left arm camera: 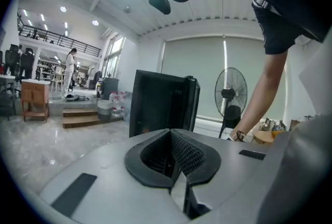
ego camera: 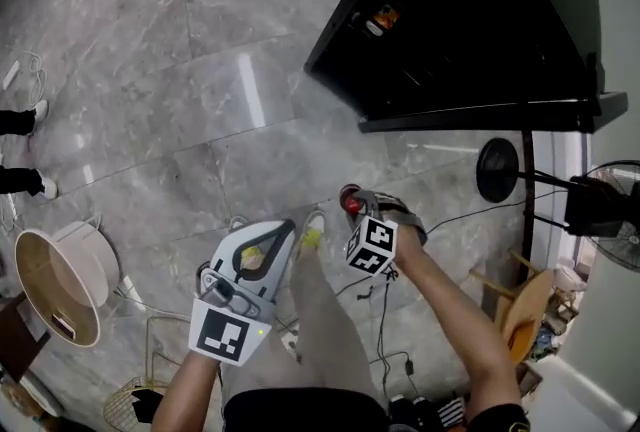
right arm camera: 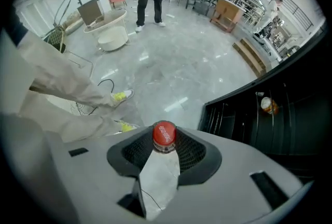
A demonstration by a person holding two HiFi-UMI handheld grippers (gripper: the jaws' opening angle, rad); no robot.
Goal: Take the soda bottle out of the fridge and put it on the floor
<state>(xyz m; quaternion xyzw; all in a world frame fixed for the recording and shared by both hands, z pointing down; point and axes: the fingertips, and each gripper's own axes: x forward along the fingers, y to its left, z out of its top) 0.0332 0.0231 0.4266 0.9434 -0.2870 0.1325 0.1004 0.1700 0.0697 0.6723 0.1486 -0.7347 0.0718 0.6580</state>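
Observation:
My right gripper [ego camera: 352,207] points straight down over the grey marble floor [ego camera: 200,90], shut on the neck of the soda bottle. Only the bottle's red cap [ego camera: 351,202] shows; the body hangs hidden beneath the jaws. In the right gripper view the red cap [right arm camera: 164,134] sits squeezed between the two pads of the right gripper [right arm camera: 164,141]. The open black fridge [ego camera: 470,20] stands at the upper right. My left gripper [ego camera: 290,228] hovers beside my leg, jaws together with nothing between them; the left gripper [left arm camera: 170,135] faces the fridge [left arm camera: 163,101].
An orange item [right arm camera: 267,106] rests on a fridge shelf. A standing fan [ego camera: 605,205] and its round base [ego camera: 497,170] are at the right. A round white tub [ego camera: 60,285], a wire basket [ego camera: 135,400] and cables lie near my feet. Another person's shoes [ego camera: 30,115] are at the left edge.

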